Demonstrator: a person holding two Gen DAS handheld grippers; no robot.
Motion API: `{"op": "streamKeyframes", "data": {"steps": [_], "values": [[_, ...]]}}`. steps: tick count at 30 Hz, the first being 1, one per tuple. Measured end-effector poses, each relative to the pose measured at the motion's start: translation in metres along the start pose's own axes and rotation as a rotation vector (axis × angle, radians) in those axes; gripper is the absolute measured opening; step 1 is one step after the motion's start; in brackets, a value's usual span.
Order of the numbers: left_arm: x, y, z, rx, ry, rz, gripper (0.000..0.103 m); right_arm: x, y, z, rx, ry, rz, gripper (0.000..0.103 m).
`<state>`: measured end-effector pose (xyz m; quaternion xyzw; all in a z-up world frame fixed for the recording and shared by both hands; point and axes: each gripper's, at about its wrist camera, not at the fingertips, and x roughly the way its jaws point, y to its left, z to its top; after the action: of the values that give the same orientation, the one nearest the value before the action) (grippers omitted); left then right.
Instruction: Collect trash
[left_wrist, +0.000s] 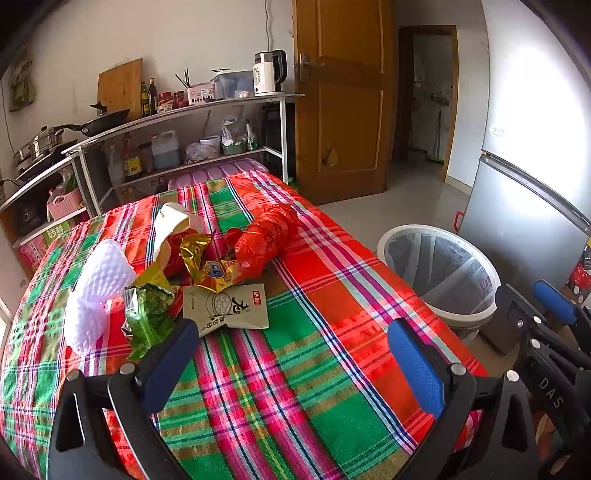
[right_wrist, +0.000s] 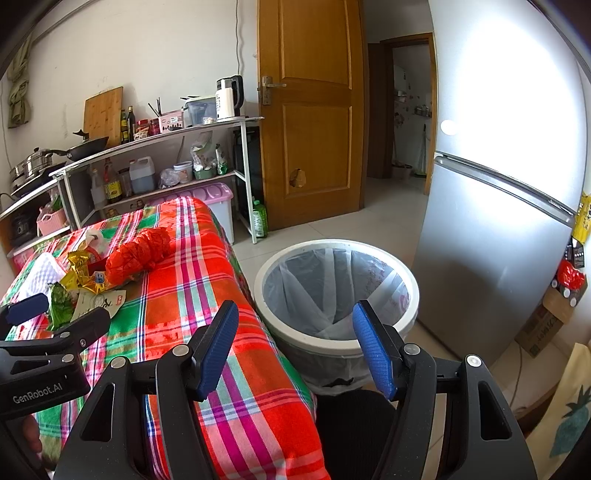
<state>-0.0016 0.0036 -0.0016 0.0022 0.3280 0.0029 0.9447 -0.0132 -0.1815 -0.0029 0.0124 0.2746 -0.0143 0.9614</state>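
A pile of trash lies on the plaid tablecloth (left_wrist: 295, 369): a crumpled red plastic bag (left_wrist: 266, 236), a gold wrapper (left_wrist: 207, 262), a beige packet (left_wrist: 229, 306), a green wrapper (left_wrist: 147, 317), white foam netting (left_wrist: 99, 284) and white paper (left_wrist: 170, 221). My left gripper (left_wrist: 291, 343) is open and empty, just in front of the beige packet. My right gripper (right_wrist: 295, 332) is open and empty, over the table's right edge beside the lined white trash bin (right_wrist: 336, 291). The bin also shows in the left wrist view (left_wrist: 439, 273). The red bag (right_wrist: 138, 254) shows in the right wrist view too.
A silver fridge (right_wrist: 498, 221) stands right of the bin. A wooden door (right_wrist: 310, 110) and a shelf unit (right_wrist: 159, 147) with kitchenware stand behind the table. A pink-lidded box (right_wrist: 218, 199) sits by the table's far end. A cardboard box (right_wrist: 543, 325) lies beside the fridge.
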Motion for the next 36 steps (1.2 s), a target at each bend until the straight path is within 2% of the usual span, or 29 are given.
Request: {"op": "streamKeyframes", "data": {"steps": [36], "values": [[-0.0014, 0.0014, -0.0003, -0.004, 0.0, 0.005, 0.103, -0.0038, 0.001, 0.0021, -0.003, -0.001, -0.002, 0.065]]}}
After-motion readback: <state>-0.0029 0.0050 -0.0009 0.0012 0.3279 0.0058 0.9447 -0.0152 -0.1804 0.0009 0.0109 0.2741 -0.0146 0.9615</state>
